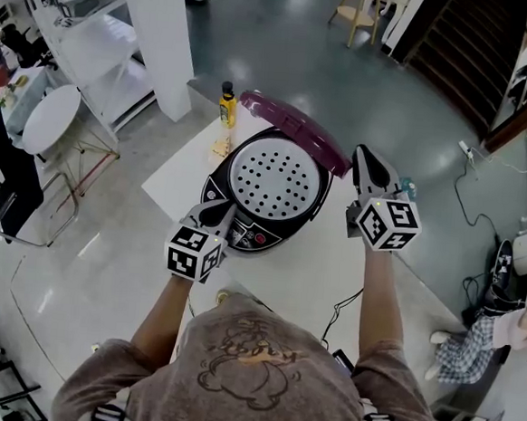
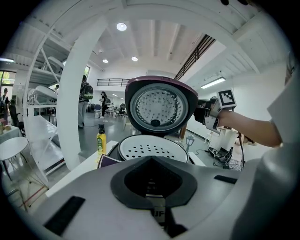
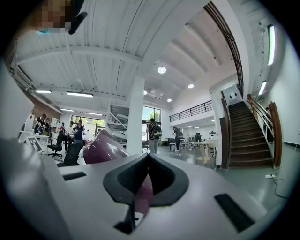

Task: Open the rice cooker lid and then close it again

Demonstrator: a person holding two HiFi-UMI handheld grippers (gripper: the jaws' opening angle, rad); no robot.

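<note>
While the rice cooker (image 1: 254,236) is standing at the centre of the head view on a white table (image 1: 318,273), its purple lid (image 1: 293,126) is being shown swung up at the far side. A white perforated tray (image 1: 275,181) is being exposed inside. The right gripper (image 1: 364,155) is being held level just beside the lid's right end, with its jaws pressed together. In the right gripper view a purple sliver is being seen behind their tips; whether it is being pinched cannot be told. The left gripper (image 1: 220,212) is being held at the cooker's front edge, lower left, tilted down, jaws closed tip to tip on nothing. A yellow bottle (image 1: 227,104) is being seen upright just left of the lid, with a white pillar (image 1: 164,34) beyond it at upper left.
</note>
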